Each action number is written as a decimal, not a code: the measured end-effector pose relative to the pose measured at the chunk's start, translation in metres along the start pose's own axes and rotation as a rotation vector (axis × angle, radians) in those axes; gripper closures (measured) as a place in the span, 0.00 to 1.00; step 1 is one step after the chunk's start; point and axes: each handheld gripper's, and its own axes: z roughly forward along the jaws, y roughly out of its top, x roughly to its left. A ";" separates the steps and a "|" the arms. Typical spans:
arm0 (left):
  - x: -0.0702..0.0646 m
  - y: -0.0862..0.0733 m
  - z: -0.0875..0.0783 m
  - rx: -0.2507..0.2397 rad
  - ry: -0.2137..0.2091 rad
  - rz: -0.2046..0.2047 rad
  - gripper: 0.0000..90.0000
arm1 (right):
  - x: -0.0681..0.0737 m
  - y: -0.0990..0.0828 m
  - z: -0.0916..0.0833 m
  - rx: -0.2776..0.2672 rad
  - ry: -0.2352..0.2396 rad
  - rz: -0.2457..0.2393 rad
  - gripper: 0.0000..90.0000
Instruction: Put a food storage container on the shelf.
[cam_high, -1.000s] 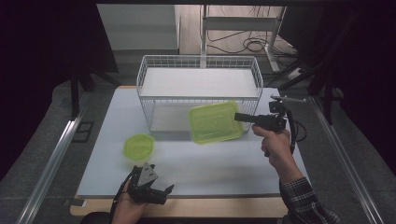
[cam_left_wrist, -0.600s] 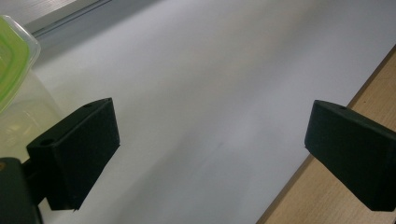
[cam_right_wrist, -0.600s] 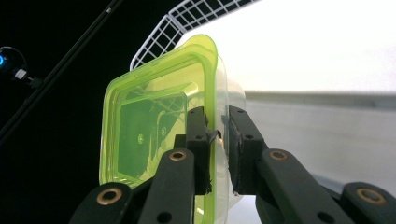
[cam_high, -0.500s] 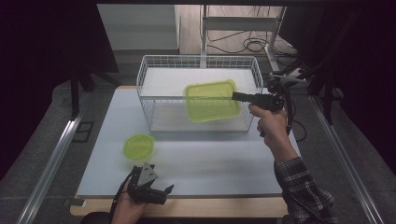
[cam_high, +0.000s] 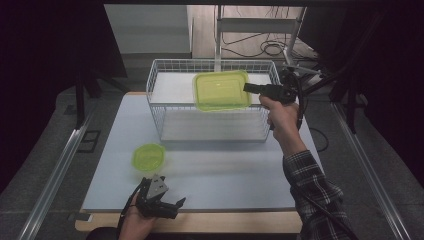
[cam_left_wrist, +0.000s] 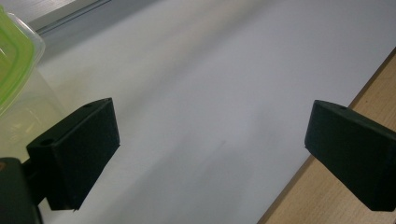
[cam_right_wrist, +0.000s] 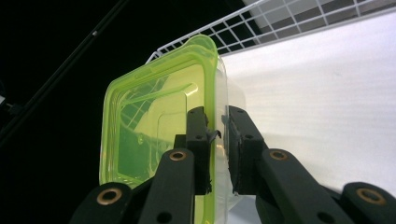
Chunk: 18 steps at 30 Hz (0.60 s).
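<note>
**Green-lidded container held over the wire basket**

I can read no brand, label or writing anywhere: the lids are plain, my grippers carry no lettering, and the table mat is blank.

My right gripper (cam_high: 248, 88) is pinching the rim of the square container (cam_high: 221, 90), one pad above the green lid and one below on the clear wall. In the right gripper view the pads (cam_right_wrist: 200, 135) sit pressed against that edge with the lid's lip between them. The container hangs in the air above the white wire basket (cam_high: 155, 95), over its far right part, roughly level, touching nothing but my jaws.

My left gripper (cam_high: 159, 200) rests at the near edge of the table (cam_high: 240, 175), spread wide with nothing between the jaws. In its own view the two black pads stand far apart over the bare mat.

Hard to make out: whether the square container holds anything, since the lid's tint and glare cloud the inside. The second container is cut off at the left edge of the left gripper view, showing a corner of lid and clear wall. The room behind the basket is mostly dark.

Count: two green-lidded containers, the square one I hold and a small round one (cam_high: 148, 156) standing on the mat near my left hand; one basket; two grippers.
</note>
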 end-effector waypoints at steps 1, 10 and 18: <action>0.000 0.000 0.000 -0.001 -0.002 -0.002 0.03 | 0.000 0.001 0.001 0.000 -0.003 0.000 0.88; 0.002 0.000 -0.001 -0.010 -0.011 -0.012 0.03 | 0.002 0.014 0.015 -0.015 -0.052 -0.005 0.88; 0.002 0.000 -0.001 -0.012 -0.014 -0.012 0.03 | -0.002 0.019 0.028 -0.028 -0.099 0.010 0.88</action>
